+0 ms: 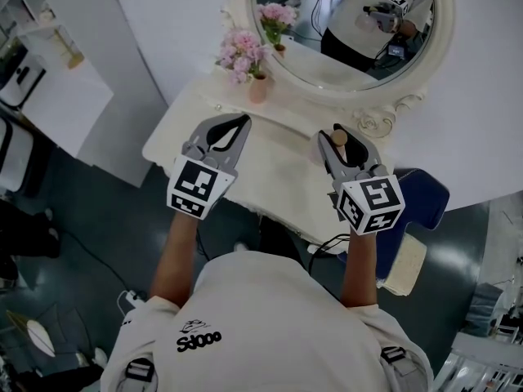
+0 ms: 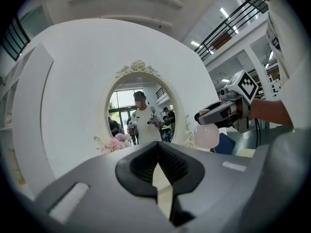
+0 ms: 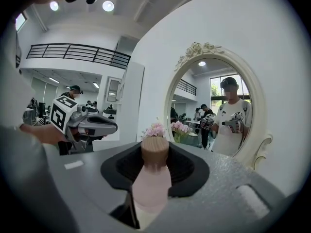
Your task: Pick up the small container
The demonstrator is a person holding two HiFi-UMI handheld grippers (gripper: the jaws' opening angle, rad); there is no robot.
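Observation:
The small container (image 3: 151, 188) is a pale pink bottle with a round wooden cap. It stands upright between the jaws of my right gripper (image 3: 154, 166), which is shut on its body. In the head view the wooden cap (image 1: 338, 137) shows in the right gripper (image 1: 343, 144), held above the white vanity table (image 1: 270, 178). The left gripper view shows the bottle (image 2: 207, 136) hanging clear of the table. My left gripper (image 1: 237, 129) hovers over the table's left part, its jaws (image 2: 158, 174) shut with nothing between them.
An oval mirror (image 1: 351, 23) with an ornate white frame stands at the table's back. A vase of pink flowers (image 1: 245, 60) sits at the back left. A blue seat (image 1: 421, 194) is at the table's right side, and a white cabinet (image 1: 57, 96) at far left.

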